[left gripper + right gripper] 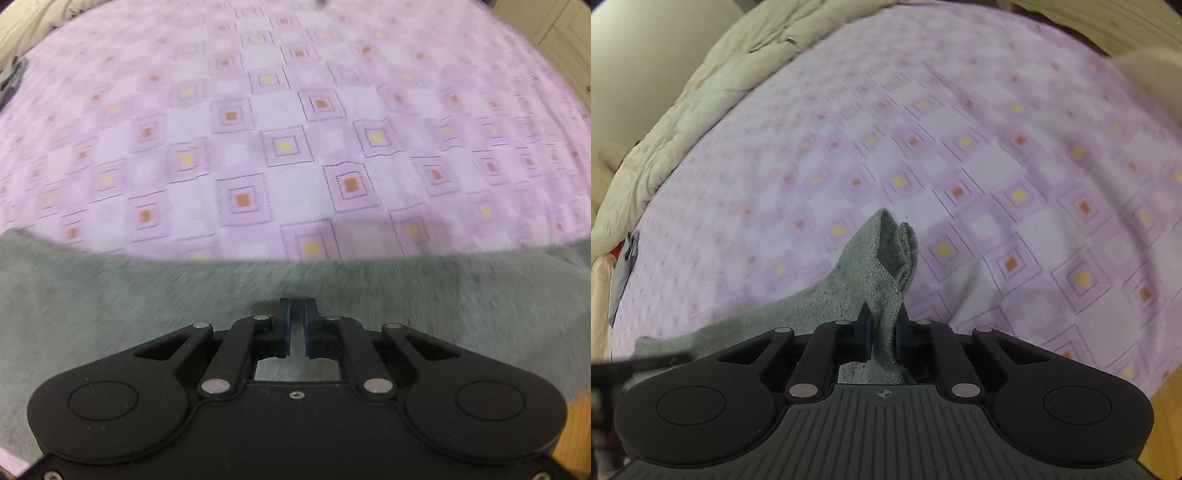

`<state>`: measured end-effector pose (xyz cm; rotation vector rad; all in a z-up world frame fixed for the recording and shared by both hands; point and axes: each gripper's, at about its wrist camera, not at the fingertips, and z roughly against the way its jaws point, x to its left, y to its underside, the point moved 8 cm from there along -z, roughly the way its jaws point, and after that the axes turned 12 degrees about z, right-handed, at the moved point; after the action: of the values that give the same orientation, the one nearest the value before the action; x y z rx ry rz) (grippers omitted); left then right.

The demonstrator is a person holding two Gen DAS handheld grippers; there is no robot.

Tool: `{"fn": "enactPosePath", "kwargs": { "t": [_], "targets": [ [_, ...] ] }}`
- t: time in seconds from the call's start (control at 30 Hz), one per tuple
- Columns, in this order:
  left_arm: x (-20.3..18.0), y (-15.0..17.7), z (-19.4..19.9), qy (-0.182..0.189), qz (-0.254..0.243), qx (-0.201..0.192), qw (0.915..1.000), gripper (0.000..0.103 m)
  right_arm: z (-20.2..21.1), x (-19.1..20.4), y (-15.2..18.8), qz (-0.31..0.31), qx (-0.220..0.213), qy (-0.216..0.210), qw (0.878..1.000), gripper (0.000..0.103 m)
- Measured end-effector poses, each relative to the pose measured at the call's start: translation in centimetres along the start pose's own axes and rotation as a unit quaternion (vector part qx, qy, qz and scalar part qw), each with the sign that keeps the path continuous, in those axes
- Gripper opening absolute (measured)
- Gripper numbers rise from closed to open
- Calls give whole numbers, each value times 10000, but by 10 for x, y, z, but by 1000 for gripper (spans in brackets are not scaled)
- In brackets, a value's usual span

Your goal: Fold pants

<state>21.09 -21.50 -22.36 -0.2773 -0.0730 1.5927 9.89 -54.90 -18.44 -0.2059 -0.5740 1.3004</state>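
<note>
Nearest us, the grey knitted pants point(147, 295) lie spread over the bed's lilac sheet with small yellow and orange squares point(295, 110). Our right hand-held gripper point(882, 325) is clamped on a bunched fold of them; our left hand-held gripper point(297, 314) is nearly closed, empty.

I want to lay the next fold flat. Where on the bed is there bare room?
The purple patterned bedsheet lies bare ahead of the grey pants, out to the cream duvet bunched along its far left edge. It is crowded near both grippers, where the pants cover the sheet and the right gripper pinches a raised corner.
</note>
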Motion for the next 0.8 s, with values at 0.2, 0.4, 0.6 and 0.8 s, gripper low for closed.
{"fn": "enactPosePath", "kwargs": {
  "t": [0.2, 0.4, 0.6, 0.8],
  "targets": [
    [-13, -12, -4, -76, 183, -131, 9997, 10, 16, 9, -4, 68, -68, 48, 9999, 11],
    [-14, 39, 36, 249, -138, -178, 9994, 10, 22, 23, -11, 54, -160, 14, 9999, 11],
    [-8, 116, 4, 46, -572, 630, 9964, 10, 27, 40, -19, 119, -187, 96, 9997, 11],
    [7, 111, 34, 321, -724, 170, 9967, 13, 38, 69, -22, 172, -320, 299, 9989, 11]
  ]
}}
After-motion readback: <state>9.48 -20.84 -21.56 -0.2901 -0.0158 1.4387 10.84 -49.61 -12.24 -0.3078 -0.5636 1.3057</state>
